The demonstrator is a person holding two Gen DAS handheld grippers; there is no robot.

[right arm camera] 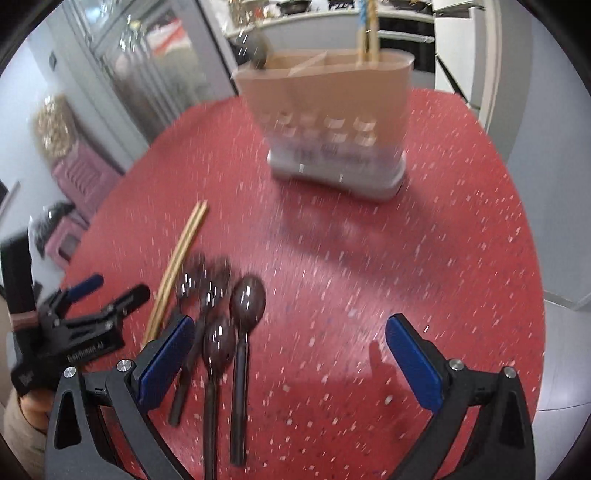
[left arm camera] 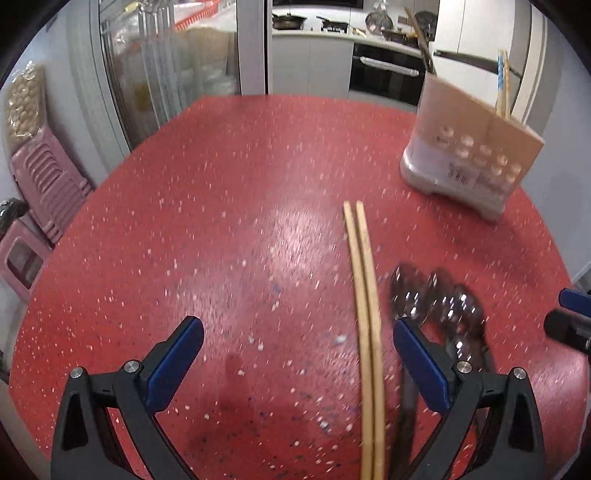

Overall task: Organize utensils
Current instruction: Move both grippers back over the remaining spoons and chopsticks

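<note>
- The table [left arm camera: 221, 192] was red with lots of tiny white and pale specks all over it.
- The two chopsticks [left arm camera: 364, 295] lying on it were a light wood colour.
- The spoons [right arm camera: 243, 306] were dark and shiny, with little white glints on them.
- The utensil holder [right arm camera: 332, 110] was tan on top and pale grey at the bottom, with rows of small light shapes across its front.
- One chopstick standing in the holder [right arm camera: 364, 22] had a blue and white pattern.
- The left gripper [left arm camera: 295, 358] was black with blue pads.
- The right gripper [right arm camera: 291, 354] was black with blue pads too.
- The stacked stools [left arm camera: 48, 184] by the wall were pink.
</note>
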